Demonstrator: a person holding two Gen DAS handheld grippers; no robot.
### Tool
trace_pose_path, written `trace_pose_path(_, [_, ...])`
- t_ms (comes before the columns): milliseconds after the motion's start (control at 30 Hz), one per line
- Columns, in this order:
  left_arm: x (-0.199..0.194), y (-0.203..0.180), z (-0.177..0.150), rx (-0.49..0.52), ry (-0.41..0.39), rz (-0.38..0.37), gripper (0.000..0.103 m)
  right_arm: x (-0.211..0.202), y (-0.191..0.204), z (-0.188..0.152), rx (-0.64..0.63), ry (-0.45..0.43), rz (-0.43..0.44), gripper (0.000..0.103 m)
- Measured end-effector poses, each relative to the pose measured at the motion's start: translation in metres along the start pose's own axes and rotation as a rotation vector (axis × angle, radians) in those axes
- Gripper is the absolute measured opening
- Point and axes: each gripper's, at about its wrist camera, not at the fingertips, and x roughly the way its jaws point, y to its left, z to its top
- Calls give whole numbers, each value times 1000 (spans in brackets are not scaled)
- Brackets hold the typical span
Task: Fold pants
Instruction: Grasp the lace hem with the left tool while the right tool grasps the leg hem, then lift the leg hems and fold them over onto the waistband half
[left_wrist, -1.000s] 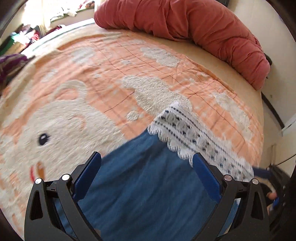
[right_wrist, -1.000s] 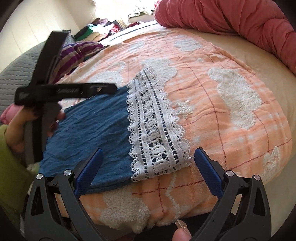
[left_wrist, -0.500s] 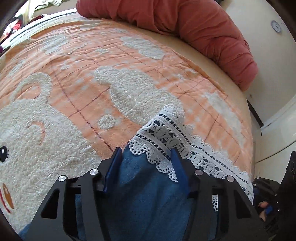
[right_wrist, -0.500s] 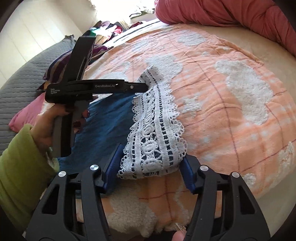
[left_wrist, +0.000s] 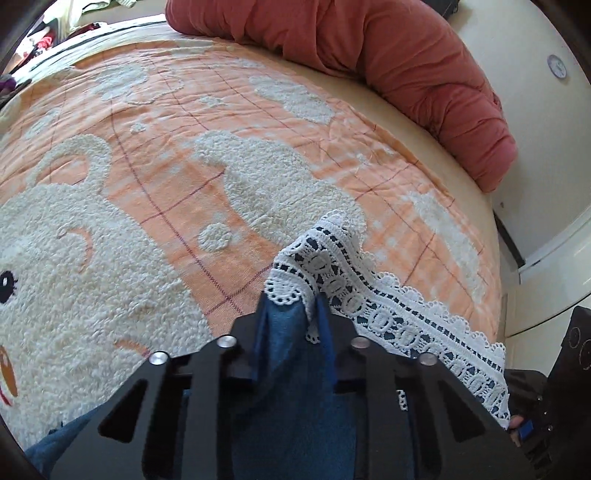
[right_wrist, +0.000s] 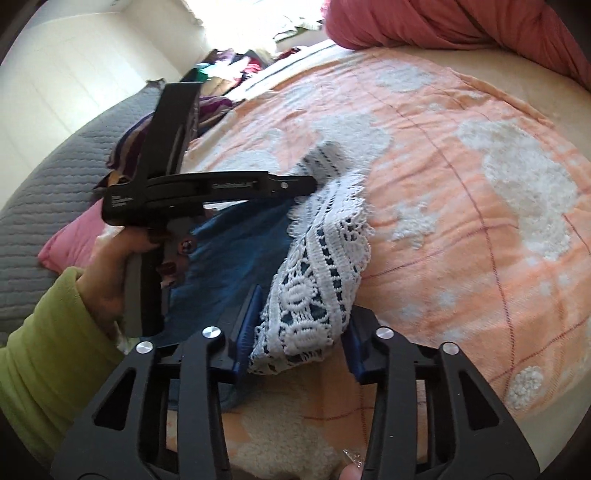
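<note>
The pants (right_wrist: 236, 254) lie on the bed (right_wrist: 461, 206), blue cloth with a white lace hem (right_wrist: 325, 273). The left gripper (left_wrist: 291, 314) is closing, fingers pinching one hem corner. The right gripper (right_wrist: 301, 334) is closing on the other corner; whether its far finger presses yet is unclear. A bite on lace alone could slip or tear on lifting.

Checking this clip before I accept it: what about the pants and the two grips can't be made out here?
- Waist end of the pants: left wrist view, covered by the left gripper frame and cut by the bottom edge.
- Near lace hem corner: right wrist view, tucked behind the closing right gripper.
- Far lace corner: right wrist view, blurred behind the left gripper.
</note>
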Motion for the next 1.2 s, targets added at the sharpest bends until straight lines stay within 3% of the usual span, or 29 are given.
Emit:
trace_pose_path(67, [-10, 4, -3, -25, -21, -26, 16, -1, 3, 0, -15, -10, 56, 23])
trace_pose_path(267, [-56, 13, -18, -54, -113, -81, 15, -7, 27, -2, -108, -58, 105, 23])
trace_pose_path(500, [-131, 42, -51, -112, -239, -71, 15, -20, 110, -14, -349, -110, 215, 23])
trace_pose_path(667, [-170, 74, -90, -203, -291, 26, 17, 7, 160, -24, -471, -29, 251, 23])
trace_pose_path(767, [-182, 90, -119, -260, -303, 151, 20, 35, 181, -44, -580, 43, 192, 23])
trace_pose_path(833, [-193, 107, -141, -324, -337, 161, 20, 44, 191, -60, -658, 73, 152, 23])
trace_pose_path(900, [-203, 131, -163, -428, -378, 125, 21, 54, 202, -81, -757, 96, 104, 23])
trace_pose_path(1067, [-204, 176, -200, -640, -413, -87, 26, 60, 222, -115, -968, 60, -7, 24])
trace_pose_path(1200, [-204, 180, -203, -678, -419, -192, 53, 48, 230, -125, -1035, -12, -25, 29])
